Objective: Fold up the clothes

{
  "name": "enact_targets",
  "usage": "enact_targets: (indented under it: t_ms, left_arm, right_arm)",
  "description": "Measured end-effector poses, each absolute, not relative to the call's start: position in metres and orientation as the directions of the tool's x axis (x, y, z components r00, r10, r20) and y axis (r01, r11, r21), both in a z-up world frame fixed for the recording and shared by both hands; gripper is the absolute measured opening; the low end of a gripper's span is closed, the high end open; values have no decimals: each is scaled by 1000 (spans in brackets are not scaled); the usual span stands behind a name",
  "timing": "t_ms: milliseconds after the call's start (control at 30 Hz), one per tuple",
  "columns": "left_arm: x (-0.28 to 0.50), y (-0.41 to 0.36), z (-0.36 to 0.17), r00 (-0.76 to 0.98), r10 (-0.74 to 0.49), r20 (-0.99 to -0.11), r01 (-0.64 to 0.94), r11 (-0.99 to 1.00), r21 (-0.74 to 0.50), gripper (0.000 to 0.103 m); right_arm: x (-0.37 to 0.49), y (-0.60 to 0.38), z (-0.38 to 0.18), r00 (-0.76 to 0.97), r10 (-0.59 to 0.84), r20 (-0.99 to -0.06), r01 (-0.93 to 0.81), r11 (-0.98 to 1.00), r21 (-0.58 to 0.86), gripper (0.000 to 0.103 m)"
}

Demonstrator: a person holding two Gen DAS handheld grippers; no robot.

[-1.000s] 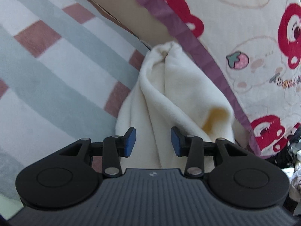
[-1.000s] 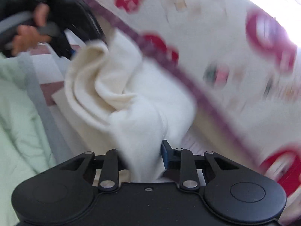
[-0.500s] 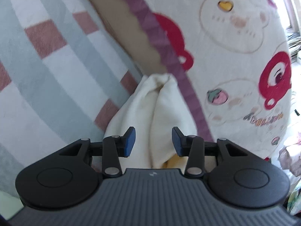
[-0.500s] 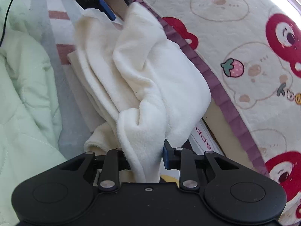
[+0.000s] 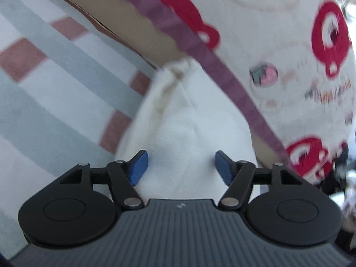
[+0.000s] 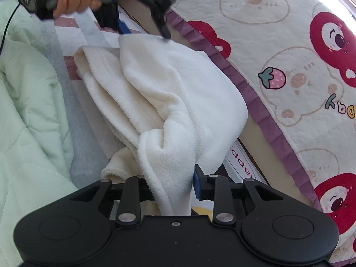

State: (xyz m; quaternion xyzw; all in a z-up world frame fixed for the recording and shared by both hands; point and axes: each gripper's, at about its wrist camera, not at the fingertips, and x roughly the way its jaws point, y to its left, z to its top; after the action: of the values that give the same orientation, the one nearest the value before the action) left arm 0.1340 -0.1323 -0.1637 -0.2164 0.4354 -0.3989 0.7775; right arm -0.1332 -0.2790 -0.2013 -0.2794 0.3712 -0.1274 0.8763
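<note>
A cream fleece garment (image 6: 169, 93) lies bunched on the striped sheet (image 5: 55, 84), against the frilled quilt edge. My right gripper (image 6: 173, 187) is shut on a thick fold at its near end; cloth hides the left pad, and only the right blue pad (image 6: 197, 187) shows. My left gripper (image 5: 181, 166) is open wide, its blue pads (image 5: 139, 166) standing either side of the garment (image 5: 191, 120) at its far end. The right wrist view shows that left gripper (image 6: 144, 29) at the top, fingertips down at the garment's far edge, with a hand (image 6: 73, 0) on its handle.
A pale green quilted blanket (image 6: 26, 111) fills the left side. A bear-and-strawberry quilt with a purple frill (image 6: 289, 66) rises along the right. A tan board (image 5: 138, 29) shows under the frill. Printed packaging (image 6: 240, 164) lies beneath the garment's right edge.
The left gripper's jaws have spread wider over the garment's far end. The right gripper keeps its hold, and the garment has spread flatter on the sheet.
</note>
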Motion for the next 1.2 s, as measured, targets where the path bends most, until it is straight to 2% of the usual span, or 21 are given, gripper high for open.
enact_targets:
  t_ms: [33,67,200,267,367,567,733,833,900,967,1133,1200]
  left_arm:
    - [135,-137,-165,290,-807,-514,454,589,-668,13]
    - [135,-142,-165,280,-805,-524,477,590,-651,11]
    - [105,-121,-118,411,-767,-492,597,635,-490,11]
    - [104,-116,-125,404,-746,-529,572,657,-491,11]
    - [109,-123,-138,388,-716,-580,538,687,-488,11]
    - [116,-131,-153,353,-670,-653,490,727,-481,11]
    - [117,-128,-152,320,-672,-668,460,727,-511,11]
    - [120,-123,-155,298,-679,-672,436,722,-537,12]
    - [123,-122,-157,288,-682,-672,426,720,-548,12]
    - [125,-120,-157,279,-688,-670,415,716,-562,12]
    - [122,-118,-157,277,-677,-681,420,723,-548,12]
    - [112,-119,-156,279,-651,-706,452,738,-501,12]
  right_arm:
    - [-134,-280,-201,693,-430,-579,21,814,-580,34]
    - [-135,-282,-197,697,-422,-579,31,825,-564,34]
    - [-143,-296,-172,726,-349,-593,106,908,-404,23]
    - [-150,-301,-168,736,-309,-603,113,933,-340,18]
    - [-155,-301,-180,708,-294,-643,86,939,-334,12]
    - [-168,-302,-191,676,-208,-707,69,973,-221,11]
    - [-186,-317,-165,731,-45,-681,69,998,7,10]
    - [-185,-329,-134,802,54,-595,14,994,108,14]
    - [-176,-341,-109,847,85,-525,2,987,164,29]
    - [-161,-356,-95,875,113,-470,5,970,242,34]
    - [-97,-361,-112,817,-1,-577,87,989,122,35]
    - [-77,-363,-144,722,22,-691,92,987,128,35]
